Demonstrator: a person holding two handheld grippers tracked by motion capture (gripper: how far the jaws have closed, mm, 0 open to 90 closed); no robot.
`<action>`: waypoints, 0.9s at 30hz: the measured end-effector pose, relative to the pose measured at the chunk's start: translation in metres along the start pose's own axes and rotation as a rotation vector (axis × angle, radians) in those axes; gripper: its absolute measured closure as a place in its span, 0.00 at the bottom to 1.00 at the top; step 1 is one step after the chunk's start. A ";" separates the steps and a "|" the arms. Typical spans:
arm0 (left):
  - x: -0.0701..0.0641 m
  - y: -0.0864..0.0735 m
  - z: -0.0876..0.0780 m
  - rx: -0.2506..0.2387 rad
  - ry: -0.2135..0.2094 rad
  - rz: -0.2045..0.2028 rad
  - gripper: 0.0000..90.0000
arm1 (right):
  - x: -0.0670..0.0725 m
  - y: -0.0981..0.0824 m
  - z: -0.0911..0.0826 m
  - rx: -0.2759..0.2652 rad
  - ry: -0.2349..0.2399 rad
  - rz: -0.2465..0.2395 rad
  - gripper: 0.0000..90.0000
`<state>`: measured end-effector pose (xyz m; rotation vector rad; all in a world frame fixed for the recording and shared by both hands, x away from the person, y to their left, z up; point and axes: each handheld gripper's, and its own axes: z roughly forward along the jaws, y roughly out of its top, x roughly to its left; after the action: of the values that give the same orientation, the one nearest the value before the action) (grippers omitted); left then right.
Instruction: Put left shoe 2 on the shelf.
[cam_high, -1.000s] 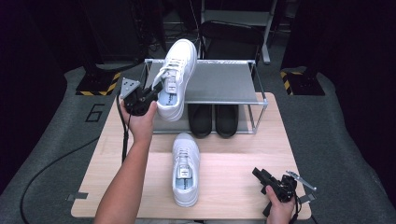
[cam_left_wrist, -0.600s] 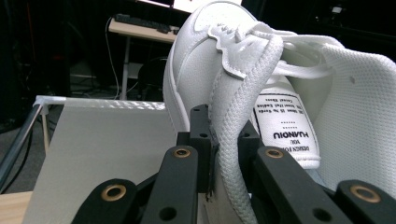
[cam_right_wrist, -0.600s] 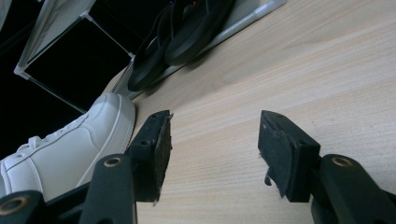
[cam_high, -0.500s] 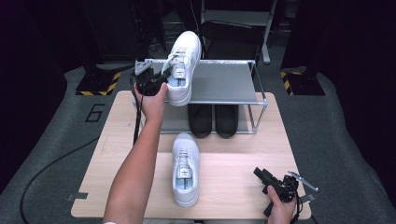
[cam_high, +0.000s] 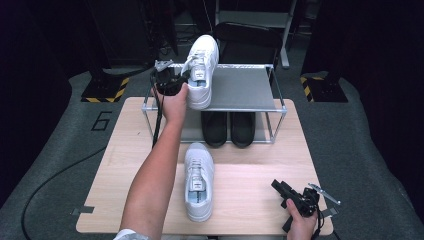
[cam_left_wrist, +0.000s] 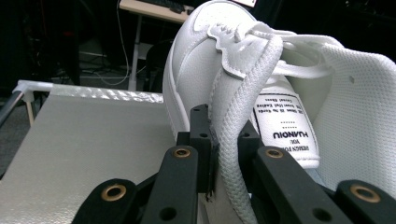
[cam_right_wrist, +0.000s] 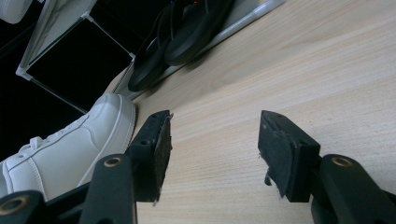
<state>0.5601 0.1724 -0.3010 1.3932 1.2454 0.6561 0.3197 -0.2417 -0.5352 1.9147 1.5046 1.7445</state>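
My left gripper (cam_high: 176, 83) is shut on a white sneaker (cam_high: 202, 70), pinching the collar rim beside the tongue (cam_left_wrist: 219, 140). That sneaker hangs over the left part of the grey top shelf (cam_high: 240, 90) of a low metal rack, toe pointing away. A second white sneaker (cam_high: 198, 180) lies on the wooden table (cam_high: 250, 170) in front of the rack, toe toward the rack. My right gripper (cam_high: 285, 192) rests low at the table's front right, open with nothing between its jaws (cam_right_wrist: 212, 144). The second white sneaker (cam_right_wrist: 65, 149) lies to its left.
A pair of black shoes (cam_high: 229, 127) stands on the table under the rack shelf, and the black shoes (cam_right_wrist: 187, 37) also appear in the right gripper view. Bare wood (cam_high: 310, 145) lies right of the rack. A dark chair (cam_high: 250, 37) stands behind the table.
My left gripper has carried the white sneaker up and to the right, from the rack's left edge to above the top shelf. The right gripper has stayed put.
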 end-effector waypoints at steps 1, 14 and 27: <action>-0.002 0.000 0.004 0.006 0.005 0.001 0.92 | 0.000 0.000 0.000 0.000 0.000 0.000 0.49; -0.008 0.006 0.029 0.086 0.052 -0.049 0.92 | -0.002 0.000 -0.002 -0.005 0.007 0.005 0.49; -0.007 -0.001 0.045 0.137 0.098 -0.091 0.92 | -0.002 -0.001 -0.001 0.005 0.012 0.005 0.49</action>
<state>0.5979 0.1498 -0.3114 1.4211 1.4456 0.5915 0.3187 -0.2429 -0.5374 1.9160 1.5106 1.7590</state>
